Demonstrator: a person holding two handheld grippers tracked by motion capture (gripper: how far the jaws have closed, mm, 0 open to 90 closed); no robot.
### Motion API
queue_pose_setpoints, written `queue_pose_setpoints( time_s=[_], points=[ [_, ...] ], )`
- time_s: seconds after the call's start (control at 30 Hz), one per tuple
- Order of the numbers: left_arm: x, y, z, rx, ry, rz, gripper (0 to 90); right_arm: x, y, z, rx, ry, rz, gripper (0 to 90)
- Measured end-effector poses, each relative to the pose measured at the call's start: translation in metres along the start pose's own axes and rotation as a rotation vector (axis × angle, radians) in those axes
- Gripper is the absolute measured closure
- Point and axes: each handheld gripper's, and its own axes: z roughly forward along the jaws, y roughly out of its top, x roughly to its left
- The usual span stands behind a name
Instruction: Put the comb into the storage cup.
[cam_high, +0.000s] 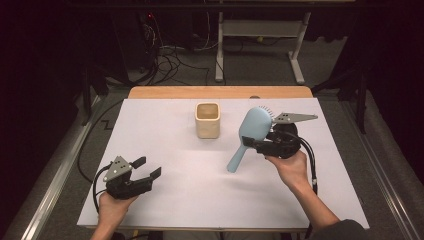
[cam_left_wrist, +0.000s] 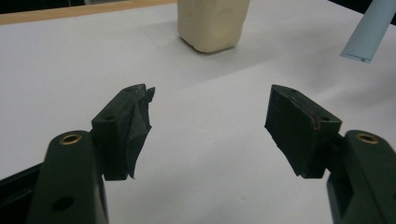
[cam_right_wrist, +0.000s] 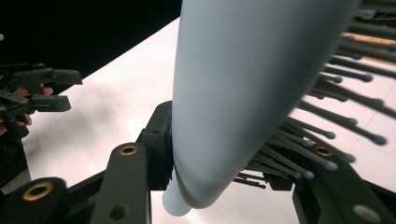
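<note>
The right tongs (cam_high: 257, 143) are gripping a pale blue plastic hairbrush with dark, ball-tipped bristles (cam_high: 248, 134), pinched where the oval head narrows into the handle. One jaw is pressing on the smooth back and the other is sitting among the bristles, as the right gripper view is showing close up (cam_right_wrist: 243, 93). The hairbrush is hanging above the white-covered table (cam_high: 175, 165), right of centre, tilted so that its head is pointing toward the far edge and its handle is slanting down toward the person's side, with the end of the handle close over the white surface.

The left tongs (cam_high: 146, 168) are hovering low over the near left part of the table, jaws spread wide apart with nothing between them; in the left gripper view (cam_left_wrist: 208, 126) bare white cover is lying in the gap.

A cream-coloured, square-sided cup with rounded corners (cam_high: 207, 120) is standing upright toward the far middle of the table, just left of the hairbrush head and well apart from the left tongs. Its opening is facing up.
</note>
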Motion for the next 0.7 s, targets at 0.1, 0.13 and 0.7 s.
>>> queue_pose_setpoints(
  time_s=[0.1, 0.13, 0.7],
  points=[
    [0.003, -0.006, -0.001, -0.011, 0.003, -0.011, 31.3, -0.001, 0.003, 0.001, 0.011, -0.006, -0.007, 54.6],
    [0.004, -0.009, -0.001, -0.008, 0.005, -0.011, 31.5, -0.001, 0.003, 0.001, 0.015, -0.010, -0.007, 54.6],
    [0.015, -0.025, -0.002, -0.016, 0.039, -0.031, 32.4, -0.007, 0.023, -0.002, 0.013, -0.055, -0.019, 54.6]
  ],
)
